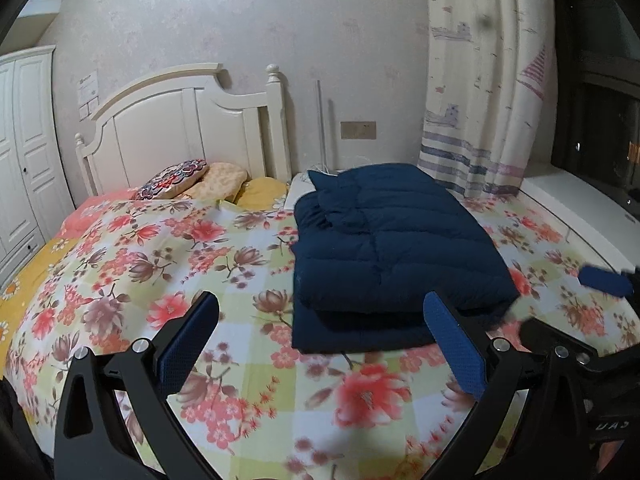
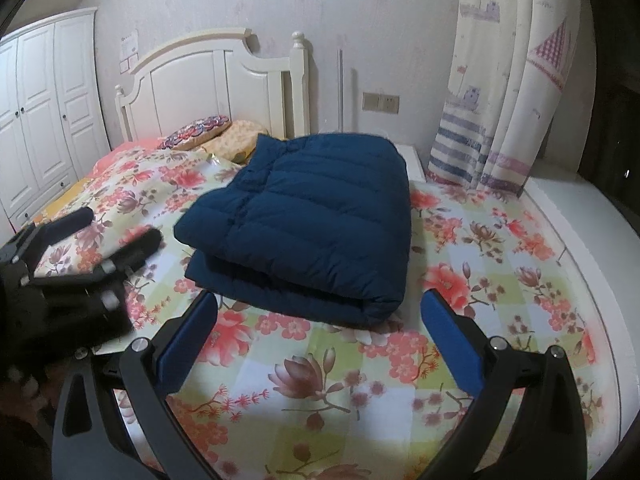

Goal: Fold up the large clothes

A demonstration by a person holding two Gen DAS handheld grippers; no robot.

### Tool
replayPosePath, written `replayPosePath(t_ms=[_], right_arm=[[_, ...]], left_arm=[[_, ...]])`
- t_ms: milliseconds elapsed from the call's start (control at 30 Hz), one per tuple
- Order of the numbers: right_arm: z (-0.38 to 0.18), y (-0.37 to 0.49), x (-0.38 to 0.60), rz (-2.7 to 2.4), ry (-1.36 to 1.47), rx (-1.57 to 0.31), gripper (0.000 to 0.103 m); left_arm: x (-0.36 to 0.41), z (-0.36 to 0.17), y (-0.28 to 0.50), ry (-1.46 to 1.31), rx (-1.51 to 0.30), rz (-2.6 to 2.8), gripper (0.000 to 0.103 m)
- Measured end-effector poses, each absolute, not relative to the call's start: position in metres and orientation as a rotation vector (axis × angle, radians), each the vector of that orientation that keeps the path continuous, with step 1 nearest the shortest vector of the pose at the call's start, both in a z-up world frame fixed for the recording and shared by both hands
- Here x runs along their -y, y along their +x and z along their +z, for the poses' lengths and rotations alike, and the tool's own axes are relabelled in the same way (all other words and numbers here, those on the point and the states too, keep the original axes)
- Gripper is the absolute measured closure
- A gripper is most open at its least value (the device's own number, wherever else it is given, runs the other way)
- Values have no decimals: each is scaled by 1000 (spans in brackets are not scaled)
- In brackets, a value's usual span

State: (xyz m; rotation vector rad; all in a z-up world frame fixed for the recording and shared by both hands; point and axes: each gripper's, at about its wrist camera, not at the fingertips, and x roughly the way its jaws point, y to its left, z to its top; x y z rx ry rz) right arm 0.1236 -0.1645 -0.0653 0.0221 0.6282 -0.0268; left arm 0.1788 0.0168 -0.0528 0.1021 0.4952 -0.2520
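Note:
A navy quilted down jacket [image 1: 396, 244] [image 2: 316, 216] lies folded into a thick rectangular stack on the floral bedspread [image 1: 160, 256] [image 2: 480, 264]. My left gripper [image 1: 320, 308] is open above the sheet, just in front of the jacket's near edge and holding nothing. My right gripper [image 2: 320, 308] is also open and empty, hovering in front of the jacket's near fold. In the left wrist view the right gripper [image 1: 604, 280] shows blurred at the right edge. In the right wrist view the left gripper [image 2: 116, 232] appears at the left, open.
Pillows [image 1: 176, 180] [image 2: 200, 132] rest against the white headboard [image 1: 180, 128] [image 2: 216, 76]. A white wardrobe [image 1: 20, 152] [image 2: 44, 120] stands at the left. A patterned curtain [image 1: 488, 80] [image 2: 508, 80] hangs at the right, beside a white ledge [image 1: 576, 204] [image 2: 580, 208].

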Motion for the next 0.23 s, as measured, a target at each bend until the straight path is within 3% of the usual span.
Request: replayPosePath(t_ms=[133, 233], right_arm=[[-58, 133, 212, -63, 69, -630, 2], [-36, 131, 283, -233, 48, -598, 2]], left_arm=[[-53, -46, 225, 111, -557, -271, 5], [-127, -40, 290, 68, -629, -130, 5]])
